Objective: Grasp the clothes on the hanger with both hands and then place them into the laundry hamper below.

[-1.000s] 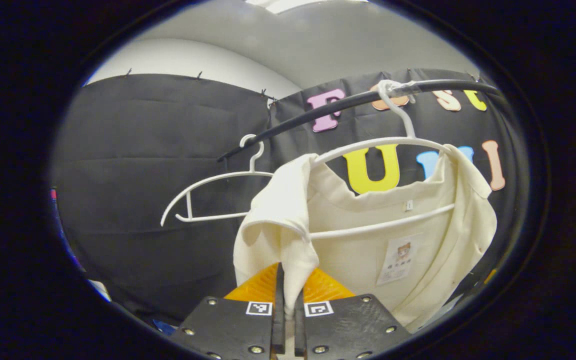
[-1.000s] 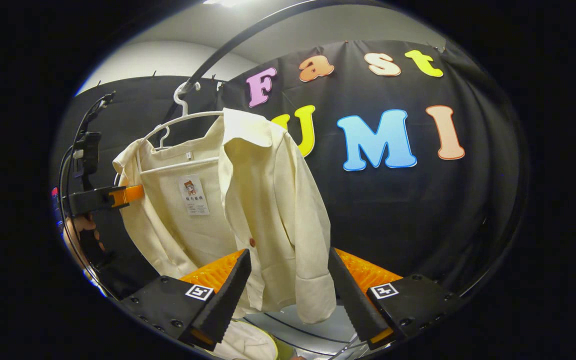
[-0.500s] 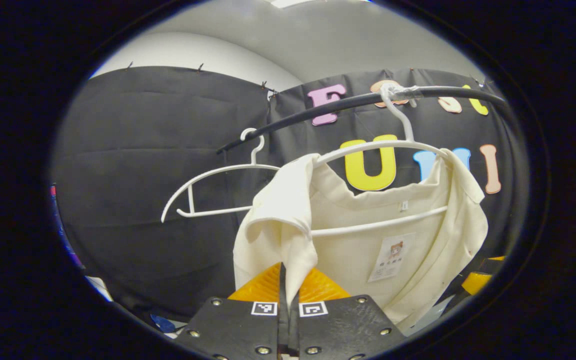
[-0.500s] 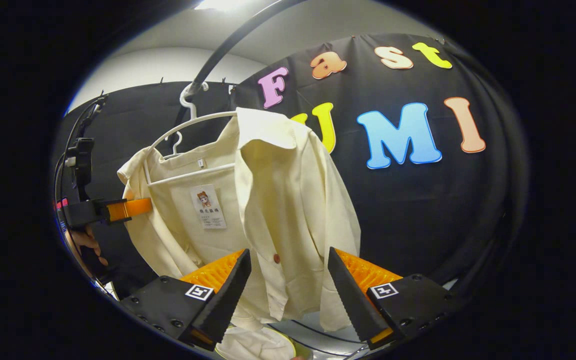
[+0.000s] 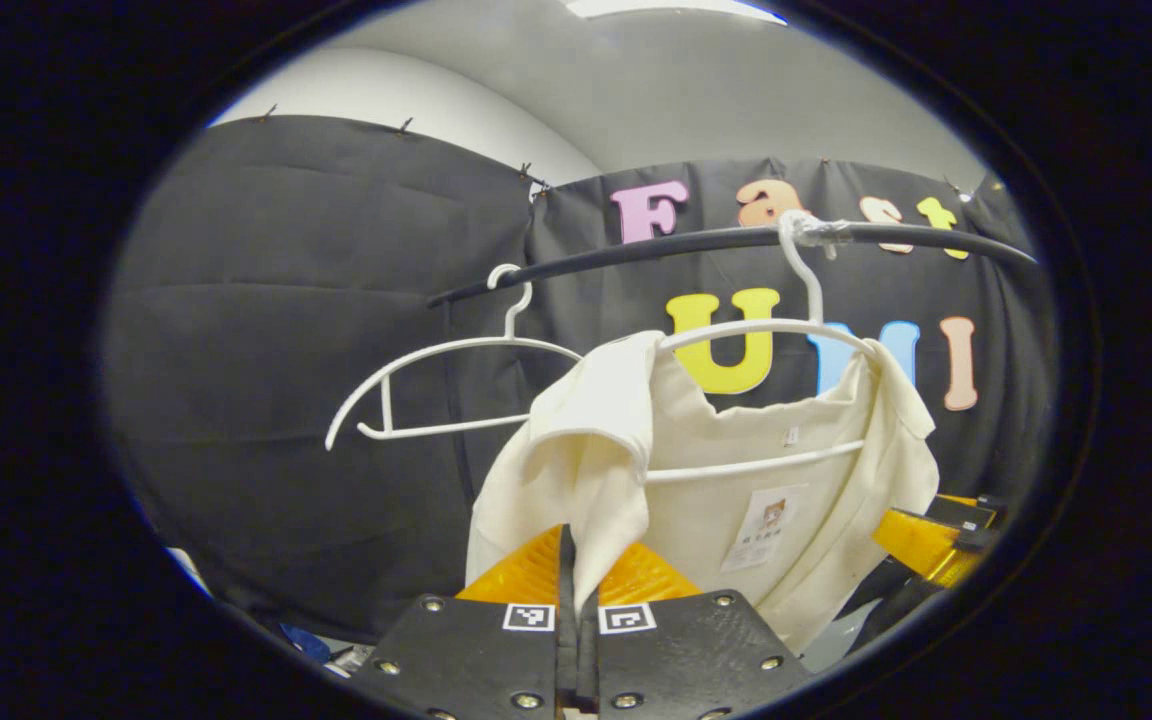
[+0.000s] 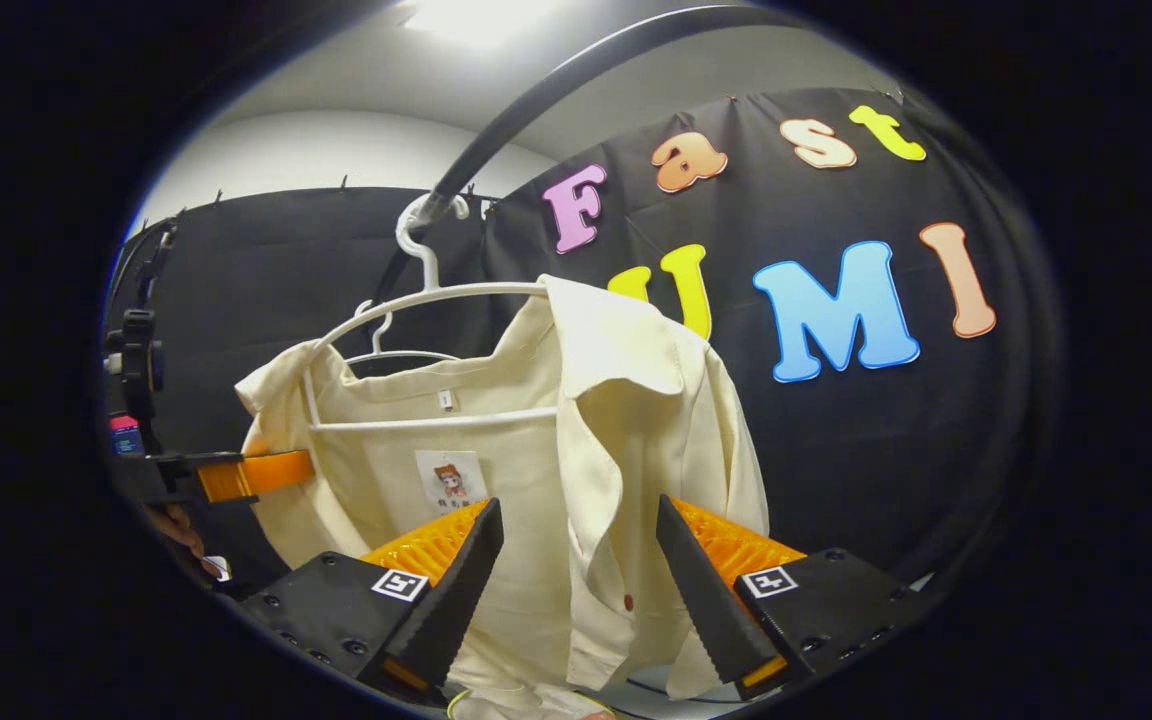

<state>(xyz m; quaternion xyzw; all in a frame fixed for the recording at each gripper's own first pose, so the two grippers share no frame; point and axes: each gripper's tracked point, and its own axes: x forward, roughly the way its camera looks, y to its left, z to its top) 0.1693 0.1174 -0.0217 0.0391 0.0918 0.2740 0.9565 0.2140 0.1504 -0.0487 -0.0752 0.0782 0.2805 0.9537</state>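
Note:
A cream shirt (image 5: 736,480) hangs open-fronted on a white hanger (image 5: 796,325) hooked over a black rail (image 5: 696,240). In the left gripper view, my left gripper (image 5: 576,590) is shut on the shirt's front edge, with cloth pinched between both fingers. In the right gripper view, the same shirt (image 6: 546,450) hangs on its hanger (image 6: 416,295), and my right gripper (image 6: 576,590) stands open with the shirt's other front panel hanging between its fingers, not squeezed. The left gripper (image 6: 236,475) also shows at the shirt's far edge, and the right gripper (image 5: 926,540) shows at the lower right of the left gripper view.
A second, bare white hanger (image 5: 436,385) hangs on the rail left of the shirt. A person's hand (image 6: 176,525) holds the left gripper. A pale rim with cloth (image 6: 526,705) shows at the bottom edge of the right gripper view.
My right gripper has moved in around the shirt's front panel, staying open. The left gripper has kept its hold on the cloth, and the shirt sits lower in both views.

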